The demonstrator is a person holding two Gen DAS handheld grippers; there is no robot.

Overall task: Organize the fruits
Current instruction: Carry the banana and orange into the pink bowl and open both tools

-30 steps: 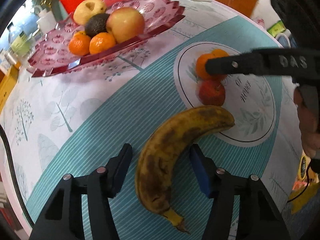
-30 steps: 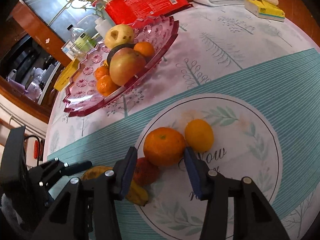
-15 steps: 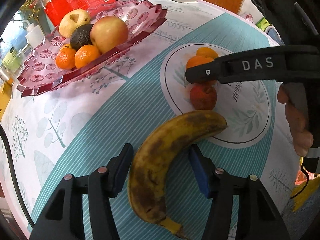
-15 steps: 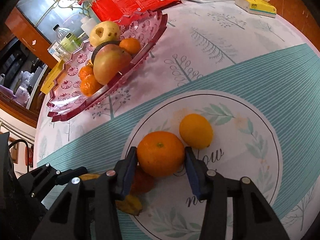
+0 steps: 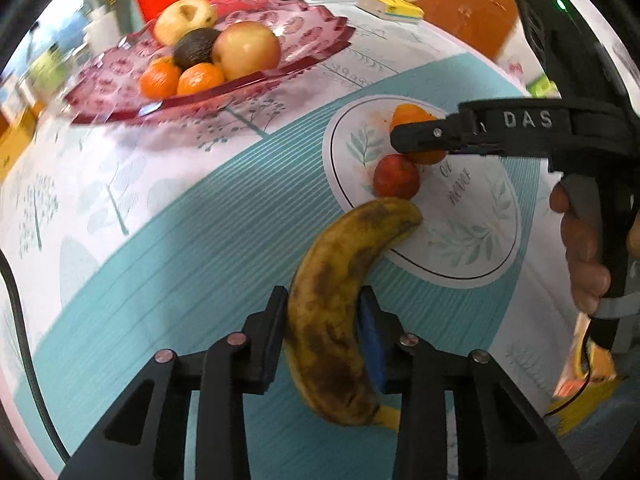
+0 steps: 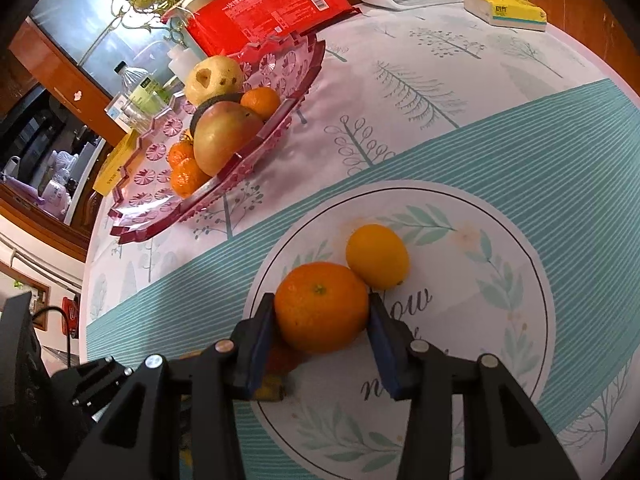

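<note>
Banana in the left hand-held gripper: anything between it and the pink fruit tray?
Nothing visible. The banana sits clamped in the left hand-held gripper, and only bare tablecloth lies between it and the pink fruit tray. The tray's near-left end is free of fruit.

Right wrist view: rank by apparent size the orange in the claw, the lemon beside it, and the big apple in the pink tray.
1. orange, though nearest the camera
2. big apple
3. lemon
The apple sits farther off, so its rank against the orange is unsure.

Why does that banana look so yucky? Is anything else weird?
The banana, gripped in the left claw, has big dark brown patches on its peel, so it looks overripe. The pale fruit on the pink tray has a hole-like dent in its side. Nothing looks spilled.
</note>
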